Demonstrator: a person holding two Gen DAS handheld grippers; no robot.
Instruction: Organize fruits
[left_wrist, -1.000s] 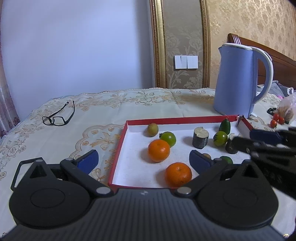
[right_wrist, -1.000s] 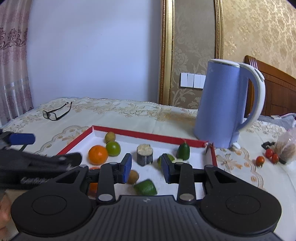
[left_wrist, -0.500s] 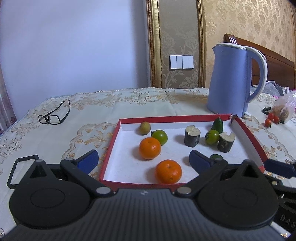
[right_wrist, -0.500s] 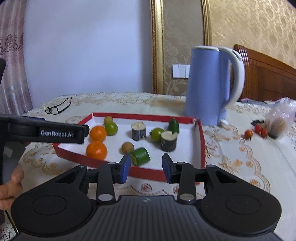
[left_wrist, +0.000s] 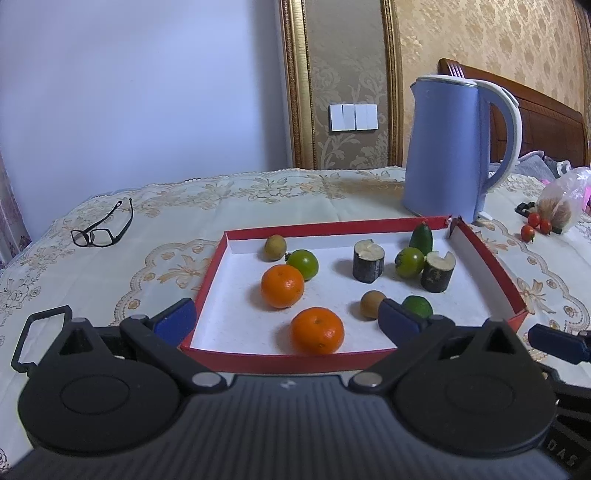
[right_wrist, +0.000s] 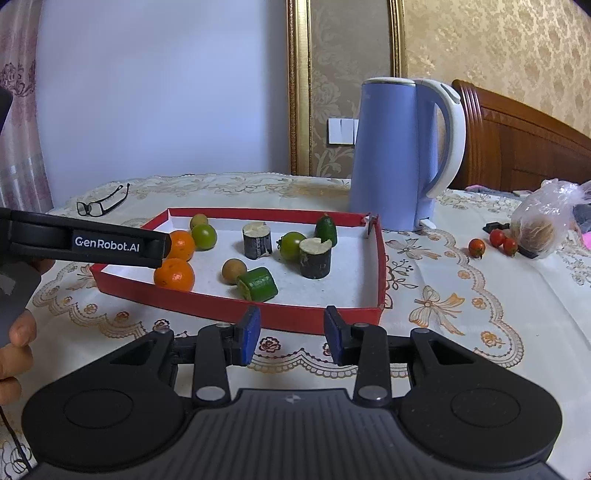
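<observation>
— Inside the red tray (right_wrist: 236, 309), what was logged?

— Two oranges (left_wrist: 317, 330), green tomatoes (left_wrist: 409, 261), small brown fruits (left_wrist: 372, 302), a cut green piece (right_wrist: 258, 283), two dark stem sections (left_wrist: 368, 260). Oranges judged firm, round, apt to roll; best taken across the middle. Tomatoes judged softer, bruisable.

— And outside it?

— Three cherry tomatoes (right_wrist: 476, 246) lay loose on the bench (right_wrist: 480, 332) beside a plastic bag (right_wrist: 543, 221); kettle (right_wrist: 402, 155) behind, glasses (left_wrist: 101, 229) apart.

— Claws?

— Left claw (left_wrist: 284, 317) stood wide apart at the tray's near edge, empty. Right claw (right_wrist: 291, 334) was narrowly parted, holding nothing.
</observation>
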